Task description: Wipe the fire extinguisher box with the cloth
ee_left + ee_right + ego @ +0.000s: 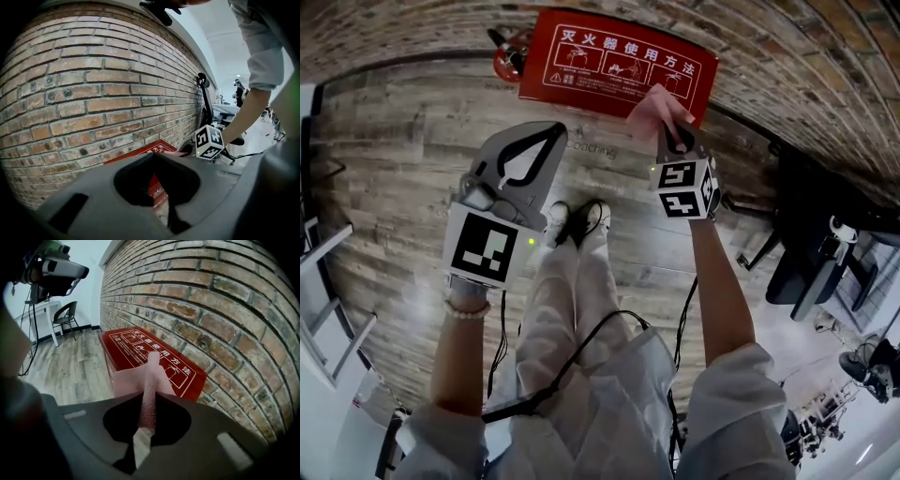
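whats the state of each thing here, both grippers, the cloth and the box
left gripper: shut, empty, held clear of the box
right gripper: shut on the cloth
cloth: bunched, pinched in the right gripper, at the box's edge, contact unclear
fire extinguisher box: closed, on the floor against the brick wall
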The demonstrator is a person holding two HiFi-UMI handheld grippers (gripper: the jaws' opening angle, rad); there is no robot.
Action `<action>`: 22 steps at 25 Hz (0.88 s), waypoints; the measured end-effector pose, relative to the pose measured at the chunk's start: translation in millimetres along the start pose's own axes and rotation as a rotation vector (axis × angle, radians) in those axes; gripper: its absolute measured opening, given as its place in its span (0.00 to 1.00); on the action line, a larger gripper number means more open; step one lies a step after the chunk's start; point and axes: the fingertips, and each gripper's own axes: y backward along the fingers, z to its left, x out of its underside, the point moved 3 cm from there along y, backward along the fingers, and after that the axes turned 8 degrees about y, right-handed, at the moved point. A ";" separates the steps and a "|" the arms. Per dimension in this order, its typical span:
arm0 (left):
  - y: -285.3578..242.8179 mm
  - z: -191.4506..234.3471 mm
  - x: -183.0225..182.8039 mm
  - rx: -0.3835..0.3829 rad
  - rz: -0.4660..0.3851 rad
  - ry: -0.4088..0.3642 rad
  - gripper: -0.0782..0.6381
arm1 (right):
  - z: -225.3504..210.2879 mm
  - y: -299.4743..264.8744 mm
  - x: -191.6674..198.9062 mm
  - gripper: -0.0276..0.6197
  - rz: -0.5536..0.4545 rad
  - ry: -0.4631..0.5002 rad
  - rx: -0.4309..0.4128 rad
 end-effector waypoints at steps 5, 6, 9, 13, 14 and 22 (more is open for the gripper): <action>-6.6 -8.9 -1.4 0.012 0.004 -0.007 0.11 | -14.2 8.7 21.5 0.07 0.027 -0.040 0.034; -7.7 -10.6 -1.6 0.015 0.004 -0.008 0.11 | -16.2 9.9 24.8 0.07 0.032 -0.051 0.039; -10.1 -15.5 -2.3 0.022 0.005 -0.012 0.11 | -21.7 13.4 33.3 0.07 0.043 -0.072 0.053; -11.3 -20.2 -3.6 0.026 0.000 -0.011 0.11 | -27.7 17.0 42.4 0.07 0.061 -0.072 0.064; -11.4 -20.7 -3.7 0.026 0.000 -0.012 0.11 | -28.5 17.0 43.8 0.07 0.065 -0.071 0.065; -4.3 -24.1 -3.3 0.021 -0.004 -0.013 0.11 | -29.3 22.0 41.3 0.07 0.034 -0.116 0.074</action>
